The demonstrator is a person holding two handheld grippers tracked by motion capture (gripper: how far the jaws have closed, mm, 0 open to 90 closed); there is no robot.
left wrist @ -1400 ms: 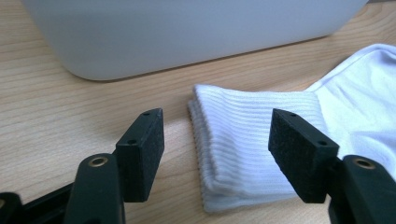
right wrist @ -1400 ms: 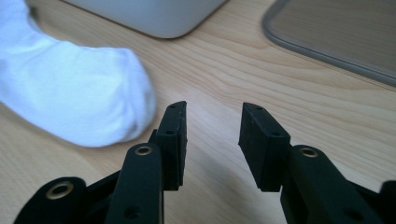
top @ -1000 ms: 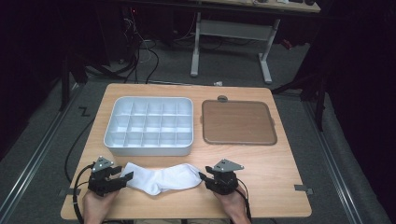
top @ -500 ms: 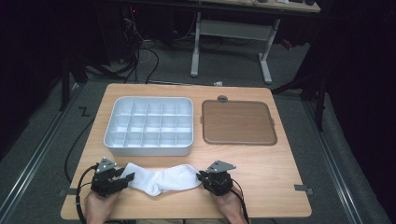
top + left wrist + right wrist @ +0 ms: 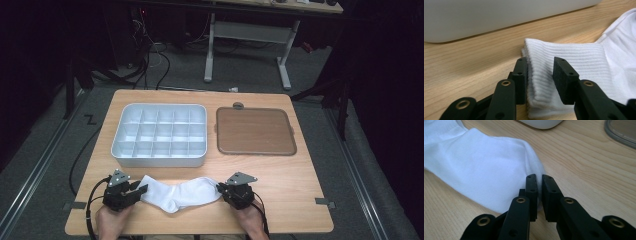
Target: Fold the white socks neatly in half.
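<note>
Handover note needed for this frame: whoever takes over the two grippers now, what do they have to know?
Left gripper: jaws have just been closing around the ribbed cuff end of the white sock; a gap remains at one pad, so no firm grip yet.
Right gripper: jaws have just closed, pinching the edge of the sock's toe end.
The sock lies flat on the table near the front edge, between both grippers. The white divided tray and the brown lid sit behind it, tray compartments bare.
Done: both ends reached, right end gripped.
Left: finish the left grip; then likely lift or fold the sock.
</note>
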